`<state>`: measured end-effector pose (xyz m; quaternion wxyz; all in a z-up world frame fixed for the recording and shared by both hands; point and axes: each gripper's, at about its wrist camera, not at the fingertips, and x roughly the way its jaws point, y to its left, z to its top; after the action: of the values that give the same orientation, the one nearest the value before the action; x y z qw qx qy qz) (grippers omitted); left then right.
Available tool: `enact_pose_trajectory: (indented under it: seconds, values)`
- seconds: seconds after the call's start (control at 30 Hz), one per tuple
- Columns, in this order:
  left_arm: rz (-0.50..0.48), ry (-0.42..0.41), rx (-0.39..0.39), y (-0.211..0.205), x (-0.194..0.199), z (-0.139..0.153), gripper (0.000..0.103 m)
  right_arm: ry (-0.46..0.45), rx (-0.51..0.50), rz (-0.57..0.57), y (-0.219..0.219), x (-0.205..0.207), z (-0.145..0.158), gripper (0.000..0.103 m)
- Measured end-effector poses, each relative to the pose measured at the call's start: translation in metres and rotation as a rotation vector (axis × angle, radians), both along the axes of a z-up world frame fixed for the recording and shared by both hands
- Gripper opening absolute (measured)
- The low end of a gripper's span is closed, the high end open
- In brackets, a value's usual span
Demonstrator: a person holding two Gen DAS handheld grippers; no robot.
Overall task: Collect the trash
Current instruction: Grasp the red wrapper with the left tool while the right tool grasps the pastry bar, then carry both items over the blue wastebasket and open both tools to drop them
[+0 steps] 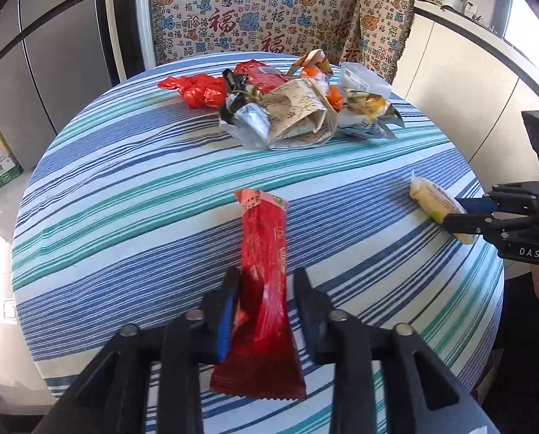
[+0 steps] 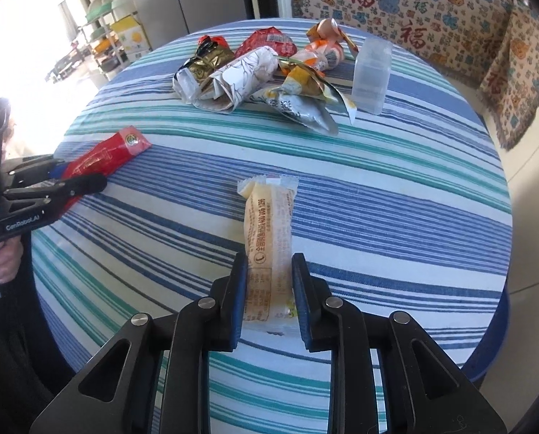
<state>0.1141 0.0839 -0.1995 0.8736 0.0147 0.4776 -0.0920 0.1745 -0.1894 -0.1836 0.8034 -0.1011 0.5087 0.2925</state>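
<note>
Striped blue, teal and white cloth covers the round table (image 1: 131,195), with a patterned throw (image 1: 255,11) draped behind it at the top of the frame. My left gripper (image 1: 265,289) straddles a red snack wrapper (image 1: 264,253) at lower centre, the pads close against its sides; whether they truly pinch it I cannot tell. My right gripper (image 2: 269,275) flanks a pale yellow snack packet (image 2: 269,238) lying flat, a sliver of gap on its right side. Crumpled wrappers (image 1: 291,112) sit heaped at the table's far side, beside a clear plastic box (image 2: 372,76).
</note>
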Motion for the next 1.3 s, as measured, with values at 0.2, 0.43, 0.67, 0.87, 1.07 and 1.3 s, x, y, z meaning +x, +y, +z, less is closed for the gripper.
enact_pose_trajectory:
  seconds: [0.2,0.43,0.67,0.87,1.07,1.3]
  values:
    - [-0.019,0.004,0.019,-0.003,0.007,0.006,0.050,-0.014,-0.014,0.033,0.008,0.002,0.012,0.052]
    - [-0.032,0.027,0.063,-0.006,0.017,0.002,0.050,-0.003,-0.075,0.074,0.029,0.009,0.009,0.045]
    - [-0.035,0.030,0.060,-0.010,0.012,-0.001,0.016,-0.009,-0.012,0.038,0.015,0.007,0.014,0.012]
    - [-0.019,-0.032,-0.041,-0.016,-0.001,0.017,0.013,-0.029,0.064,0.000,-0.005,-0.001,0.027,0.012]
    - [-0.040,-0.086,-0.117,-0.043,-0.006,0.036,0.012,-0.035,0.143,-0.061,-0.030,-0.002,0.034,0.012]
    - [-0.092,-0.101,-0.183,-0.087,0.006,0.043,0.011,-0.067,0.193,-0.130,-0.069,-0.002,0.045,0.012]
